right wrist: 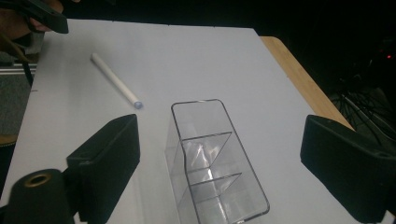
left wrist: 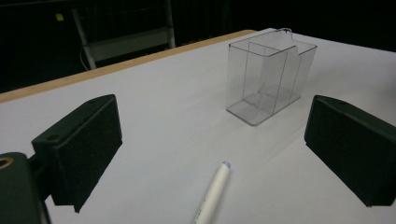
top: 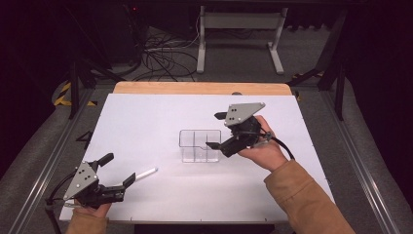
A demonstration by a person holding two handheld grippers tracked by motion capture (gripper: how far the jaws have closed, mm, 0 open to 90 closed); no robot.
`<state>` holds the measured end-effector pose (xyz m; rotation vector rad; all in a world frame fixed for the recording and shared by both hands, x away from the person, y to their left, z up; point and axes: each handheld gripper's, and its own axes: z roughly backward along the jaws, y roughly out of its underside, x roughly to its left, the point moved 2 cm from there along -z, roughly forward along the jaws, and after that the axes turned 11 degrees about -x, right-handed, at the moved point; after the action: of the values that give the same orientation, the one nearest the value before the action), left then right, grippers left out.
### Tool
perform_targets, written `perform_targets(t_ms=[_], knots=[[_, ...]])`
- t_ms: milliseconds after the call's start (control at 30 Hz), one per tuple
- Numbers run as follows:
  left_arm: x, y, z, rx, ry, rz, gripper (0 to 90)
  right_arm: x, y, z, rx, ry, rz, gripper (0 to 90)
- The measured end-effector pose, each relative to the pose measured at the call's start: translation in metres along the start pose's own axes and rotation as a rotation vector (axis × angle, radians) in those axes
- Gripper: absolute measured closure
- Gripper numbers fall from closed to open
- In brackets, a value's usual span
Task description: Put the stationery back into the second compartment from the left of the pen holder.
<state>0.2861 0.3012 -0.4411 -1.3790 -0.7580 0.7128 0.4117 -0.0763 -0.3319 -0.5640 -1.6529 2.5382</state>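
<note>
A clear plastic organizer [top: 199,145] with divided compartments stands upright mid-table, seen too in the left gripper view [left wrist: 268,81] and from above in the right gripper view [right wrist: 215,163]. A white pen [top: 145,174] lies flat on the table to its front left [left wrist: 212,191] [right wrist: 115,80]. My left gripper [top: 118,168] is open and low at the front left, its jaws on either side of the pen's near end without touching it [left wrist: 212,126]. My right gripper [top: 216,130] is open and hovers at the organizer's right end, jaws spread wider than it [right wrist: 219,140].
The white table top [top: 146,117] has a wooden strip [top: 202,88] along its far edge. Beyond it are a white frame stand [top: 238,36] and loose cables [top: 160,56] on the floor. Metal rails run along both sides.
</note>
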Motion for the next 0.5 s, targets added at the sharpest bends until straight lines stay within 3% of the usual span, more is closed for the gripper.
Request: perform_targets(t_ms=[300, 500], knots=[[0.000, -0.005, -0.003, 0.012, 0.012, -0.006, 4.5, 0.012, 0.038, 0.044, -0.119, 0.122, -0.107, 2.1], [0.000, -0.009, -0.007, 0.028, 0.033, -0.004, 4.5, 0.023, 0.068, 0.067, -0.150, 0.183, -0.161, 1.1]])
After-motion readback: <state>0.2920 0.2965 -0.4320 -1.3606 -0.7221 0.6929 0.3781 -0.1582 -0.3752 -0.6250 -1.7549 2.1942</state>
